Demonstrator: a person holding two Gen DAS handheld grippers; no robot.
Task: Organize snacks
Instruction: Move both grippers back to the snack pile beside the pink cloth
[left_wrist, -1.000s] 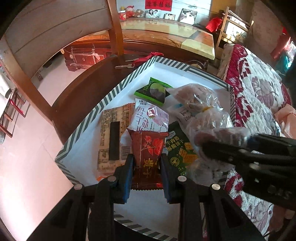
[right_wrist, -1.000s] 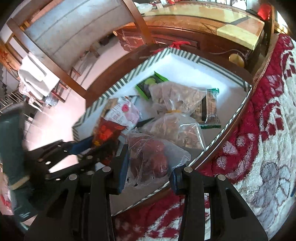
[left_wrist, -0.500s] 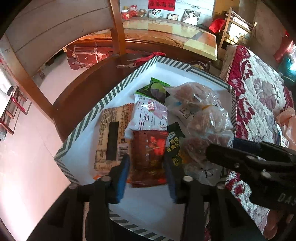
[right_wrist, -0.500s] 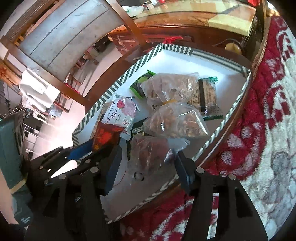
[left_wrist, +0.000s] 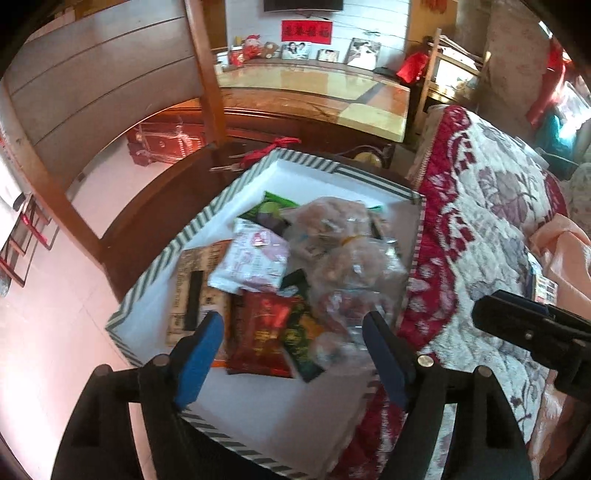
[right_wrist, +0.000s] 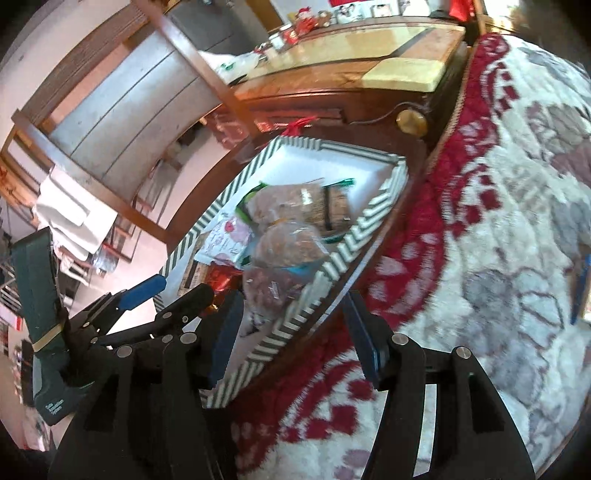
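We see a dark wooden bench carrying a striped box with a white floor. A red-and-white flowered blanket lies just beside the box on its right. Beyond the bench stand a wooden chair, a glossy sideboard with framed photos, and a pale tiled floor.

The snacks lie inside the box: a red packet at the near end, a dark green packet touching it, a white-and-pink packet above them, a flat tan packet at left, and clear bags of brownish pieces piled along the right wall.

Our left tongs hover over the near end with jaws opening, gripping nothing. Our right tongs stand spread above the box's striped wall and the blanket, empty.

Motion blur smears the packet lettering. In the right view the box wall hides the lower bags.
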